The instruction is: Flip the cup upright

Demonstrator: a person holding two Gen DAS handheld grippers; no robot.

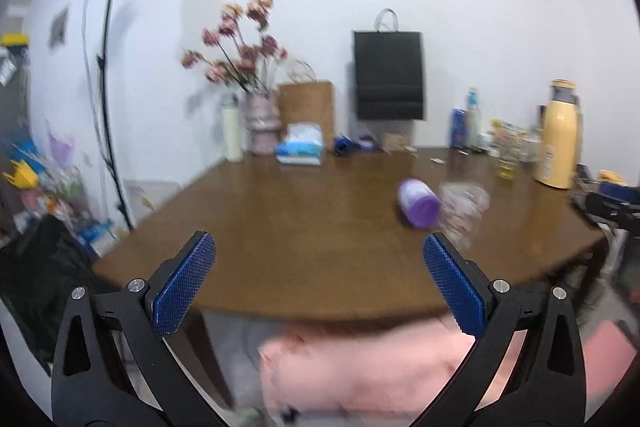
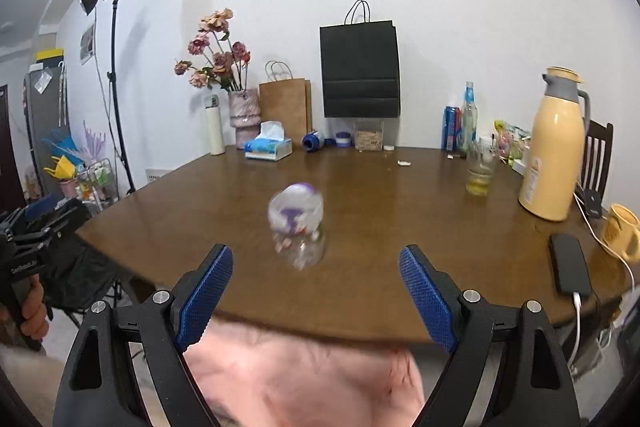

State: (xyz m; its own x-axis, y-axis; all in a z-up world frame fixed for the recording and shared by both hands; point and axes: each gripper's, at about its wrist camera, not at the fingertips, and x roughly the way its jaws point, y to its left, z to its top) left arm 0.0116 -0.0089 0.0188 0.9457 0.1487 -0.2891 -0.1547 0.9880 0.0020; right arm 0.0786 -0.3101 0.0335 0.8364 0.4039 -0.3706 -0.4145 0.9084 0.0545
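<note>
A clear plastic cup with a purple lid (image 2: 297, 225) lies on its side on the brown table (image 2: 380, 227), blurred, its clear base end toward me. In the left wrist view the cup (image 1: 442, 205) lies at the right, purple lid end to the left. My right gripper (image 2: 316, 291) is open and empty, just short of the cup, near the table's front edge. My left gripper (image 1: 319, 275) is open and empty, left of the cup and nearer the table edge.
At the table's back stand a vase of flowers (image 2: 244, 115), a tissue box (image 2: 269, 147), paper bags (image 2: 360, 67) and bottles. At the right are a glass (image 2: 480, 171), a yellow thermos (image 2: 554, 147), a mug (image 2: 622, 231) and a phone (image 2: 570, 263) on a cable.
</note>
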